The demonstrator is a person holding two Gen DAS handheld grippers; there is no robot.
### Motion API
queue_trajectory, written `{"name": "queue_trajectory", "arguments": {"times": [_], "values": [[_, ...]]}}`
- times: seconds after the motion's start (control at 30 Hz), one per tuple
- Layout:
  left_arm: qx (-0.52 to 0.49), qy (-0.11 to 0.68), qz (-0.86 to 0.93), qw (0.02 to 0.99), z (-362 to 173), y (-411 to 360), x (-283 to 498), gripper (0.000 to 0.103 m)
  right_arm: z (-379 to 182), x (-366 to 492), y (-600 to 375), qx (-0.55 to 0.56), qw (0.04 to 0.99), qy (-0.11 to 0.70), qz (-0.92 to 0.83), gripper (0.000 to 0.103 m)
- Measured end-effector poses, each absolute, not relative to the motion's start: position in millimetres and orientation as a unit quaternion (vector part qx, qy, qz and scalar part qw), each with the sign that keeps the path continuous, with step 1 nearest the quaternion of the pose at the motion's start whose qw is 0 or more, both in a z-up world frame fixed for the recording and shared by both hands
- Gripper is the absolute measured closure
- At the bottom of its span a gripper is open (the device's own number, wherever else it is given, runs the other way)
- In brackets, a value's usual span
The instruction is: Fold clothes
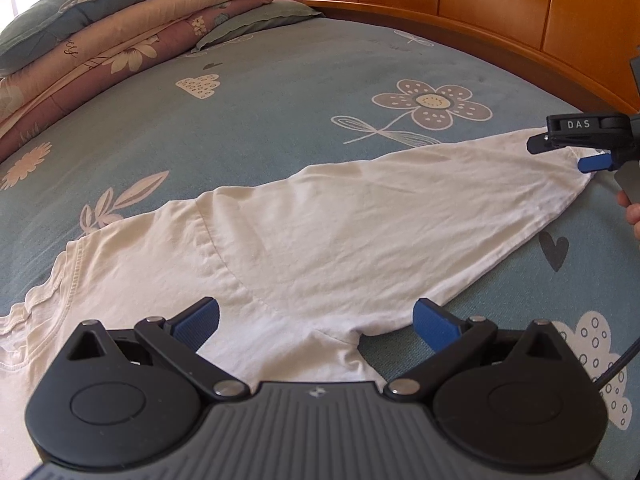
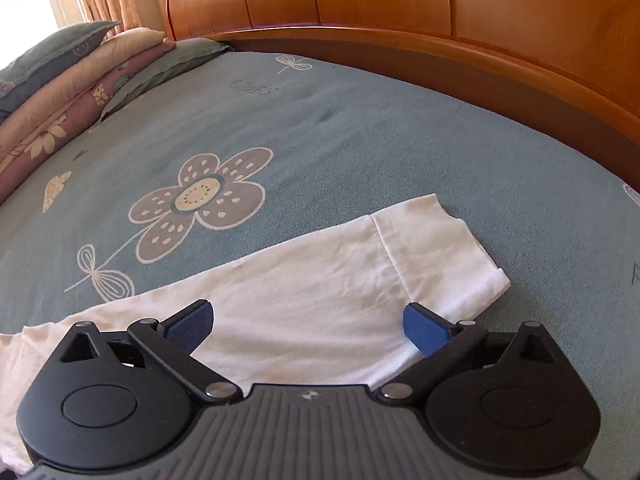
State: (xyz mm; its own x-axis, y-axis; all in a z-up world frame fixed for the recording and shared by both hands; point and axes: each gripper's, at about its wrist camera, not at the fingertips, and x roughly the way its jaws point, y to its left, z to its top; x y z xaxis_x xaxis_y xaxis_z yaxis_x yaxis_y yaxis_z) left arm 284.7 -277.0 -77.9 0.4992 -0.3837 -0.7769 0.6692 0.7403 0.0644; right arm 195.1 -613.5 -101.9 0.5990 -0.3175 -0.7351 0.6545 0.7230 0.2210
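Observation:
A white long-sleeved shirt [image 1: 320, 220] lies flat on the blue flowered bedsheet [image 1: 280, 92], one sleeve stretched out to the right. My left gripper [image 1: 316, 320] is open, its blue pads hovering over the armpit where sleeve meets body. In the left wrist view my right gripper [image 1: 560, 156] sits at the sleeve's cuff end, a person's hand [image 1: 632, 212] behind it. In the right wrist view that right gripper [image 2: 308, 324] is open wide above the sleeve [image 2: 320, 280], just short of the cuff [image 2: 440, 248]. Neither pair of pads presses the cloth.
A stack of folded quilts and pillows [image 1: 100, 40] lies at the far left of the bed. A wooden headboard [image 1: 480, 4] curves along the far and right edge. A black cable [image 1: 624, 356] hangs at the right.

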Motion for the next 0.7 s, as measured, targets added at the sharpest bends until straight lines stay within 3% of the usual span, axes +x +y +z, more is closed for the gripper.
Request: {"name": "queue_trajectory", "arguments": {"times": [0.2,0.47,0.53,0.7], "values": [[0.175,0.360,-0.310,0.862,-71,-273,285,0.001,-88,195,-592,0.219,0.883,0.307,-0.280,0.000],[0.137,0.388,-0.357,0.839,-86,-266,302,0.001,-105,236,-529,0.056,0.907,0.358,-0.216,0.000],[0.155,0.399,-0.355,0.831,-98,-266,299,0.001,-117,246,-534,0.059,0.895,0.384,-0.221,0.000],[0.175,0.383,-0.365,0.831,-98,-260,292,0.001,-116,241,-564,0.142,0.876,0.338,-0.312,0.000]]}}
